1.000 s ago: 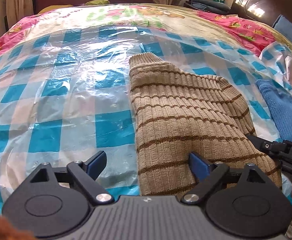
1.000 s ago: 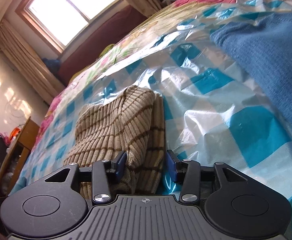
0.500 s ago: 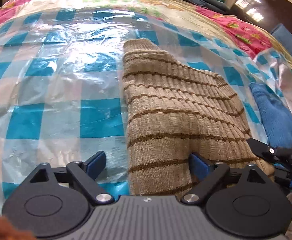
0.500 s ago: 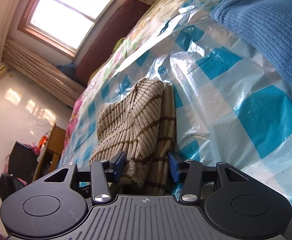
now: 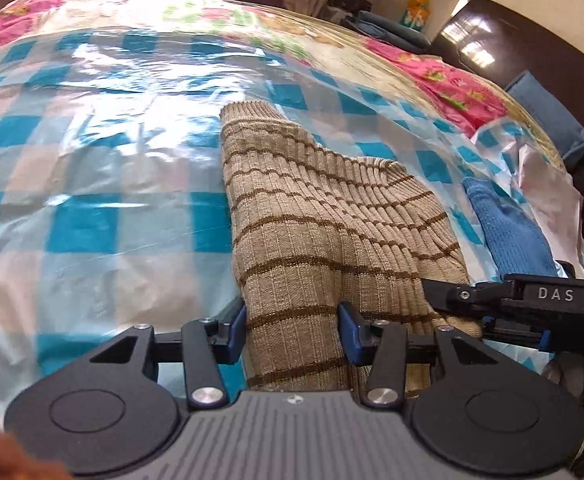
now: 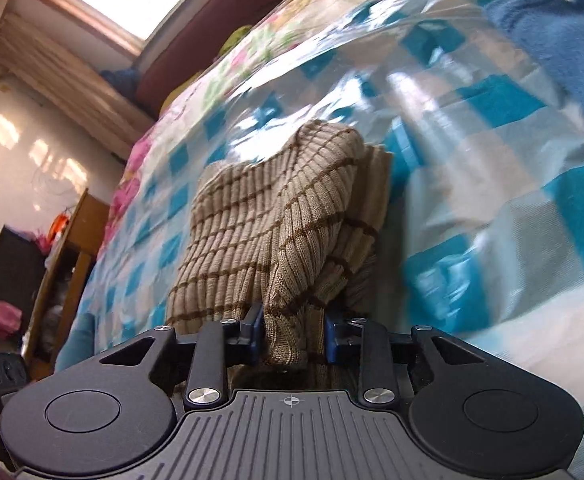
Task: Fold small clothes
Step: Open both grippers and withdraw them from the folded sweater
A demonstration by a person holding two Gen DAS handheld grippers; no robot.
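The near hem of the beige striped knit sweater [image 5: 332,216] is pinched by both the left gripper [image 5: 292,326] and the right gripper [image 6: 291,334], apparently so it can be folded across the checked plastic sheet [image 5: 92,184].

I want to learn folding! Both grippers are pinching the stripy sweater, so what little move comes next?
Probably lift both together and carry the near edge forward toward the far end. The left gripper and right gripper each pinch the near edge of the striped sweater, whose far part lies flat on the checkered sheet.
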